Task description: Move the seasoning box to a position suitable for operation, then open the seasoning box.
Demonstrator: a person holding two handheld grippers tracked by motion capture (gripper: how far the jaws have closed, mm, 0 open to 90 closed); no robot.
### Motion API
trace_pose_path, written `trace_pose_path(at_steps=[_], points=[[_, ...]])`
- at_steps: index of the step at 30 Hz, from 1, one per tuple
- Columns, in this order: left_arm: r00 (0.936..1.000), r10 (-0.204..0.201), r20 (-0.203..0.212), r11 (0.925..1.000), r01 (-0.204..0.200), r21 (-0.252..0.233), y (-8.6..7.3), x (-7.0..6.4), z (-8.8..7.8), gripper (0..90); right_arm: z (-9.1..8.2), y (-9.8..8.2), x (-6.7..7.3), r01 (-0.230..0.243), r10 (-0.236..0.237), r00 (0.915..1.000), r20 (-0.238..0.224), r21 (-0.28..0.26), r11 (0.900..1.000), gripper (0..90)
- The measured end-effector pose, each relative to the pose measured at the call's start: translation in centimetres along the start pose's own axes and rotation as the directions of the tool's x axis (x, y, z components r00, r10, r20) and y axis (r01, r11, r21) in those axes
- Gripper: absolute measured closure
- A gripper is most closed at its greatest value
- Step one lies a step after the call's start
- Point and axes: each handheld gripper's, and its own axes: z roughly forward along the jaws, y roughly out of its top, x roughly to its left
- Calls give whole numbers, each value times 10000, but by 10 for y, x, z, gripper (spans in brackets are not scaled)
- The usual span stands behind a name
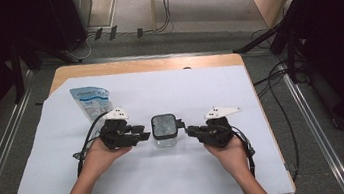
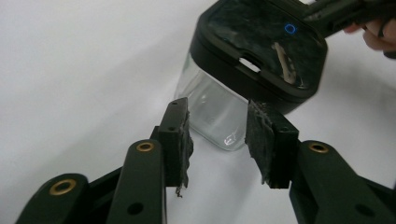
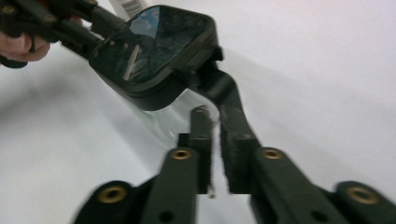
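Note:
A clear jar with a black square lid stands mid-table on the white sheet. My left gripper is at its left side, open. In the left gripper view its jaws stand wide apart, with the jar's glass corner just past the tips and untouched, and the lid above. My right gripper is at the jar's right. Its jaws leave a narrow gap with nothing in it. A black latch arm runs from the lid down to one jaw tip.
A blue and white pouch lies at the back left of the white sheet, which covers the wooden table. Cables trail from both grippers. Dark stands and floor cables surround the table.

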Motion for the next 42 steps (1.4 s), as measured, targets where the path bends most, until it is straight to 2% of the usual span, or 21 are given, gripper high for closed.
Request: trace_pose_path(at_steps=[2,4,6,8,10,11,12,13,15,17,18,20,21,24,27,28,29,32,35,42], points=[[9996,258,134,9996,-259,79,0,-3,-2,520,-3,0,-4,25,-24,10000,30,-106,9999,687],[9986,530,93,9986,-529,-46,0,-5,-5,488,-4,0,-6,136,-131,9995,283,-168,9998,610],[9985,482,273,9988,-478,-145,0,-7,-8,473,-4,0,-10,160,-152,9992,372,-227,9996,513],[9978,632,187,9978,-628,-202,0,-7,-10,460,-3,0,-16,-177,180,9995,251,-125,9998,491],[9981,603,158,9978,-598,-276,0,-6,-12,451,-4,0,-16,-284,287,9993,228,-142,9995,492],[9984,523,227,9984,-518,-245,0,-5,-13,445,-4,0,-17,-267,271,9994,227,-185,9995,492],[9980,417,479,9990,-408,-194,0,-4,-13,435,-4,0,-17,-211,217,9995,238,-248,9995,493],[9968,433,676,9990,-425,-141,1,-2,-13,397,-5,0,-17,-147,154,9995,267,-272,9995,495],[9955,534,786,9985,-523,-156,2,-1,-13,329,-5,0,-17,-101,110,9995,282,-291,9995,495],[9924,274,1200,9995,-256,-162,3,2,-11,217,-5,-1,-17,-53,61,9995,302,-286,9996,511],[9910,291,1303,9995,-298,36,4,3,-9,198,-5,-2,-18,-48,58,9994,346,-283,9996,525],[9908,572,1223,9978,-607,255,5,3,-6,186,-6,-1,-20,-103,113,9995,300,-330,9994,569],[9883,728,1337,9963,-781,350,8,3,-3,175,-6,0,-21,-226,240,9993,281,-469,9986,611],[9871,940,1292,9944,-995,368,12,2,0,175,-6,1,-23,-351,364,9990,260,-473,9983,653],[9820,1016,1589,9934,-1087,363,16,5,3,175,-5,1,-25,-496,511,9983,268,-541,9973,731],[9808,1074,1630,9926,-1153,393,18,6,3,177,-4,2,-26,-656,667,9976,187,-505,9966,798],[9797,1112,1671,9922,-1189,370,19,6,4,177,-4,2,-26,-656,667,9976,187,-505,9966,798],[9754,1220,1835,9913,-1290,266,20,7,6,173,-1,2,-27,-656,663,9977,149,-404,9970,885],[9746,1362,1777,9887,-1450,377,20,7,9,139,2,3,-26,-476,482,9986,203,-290,9984,900],[9734,1402,1812,9875,-1508,458,21,6,20,98,8,4,-22,-313,315,9994,165,-159,9994,900]])
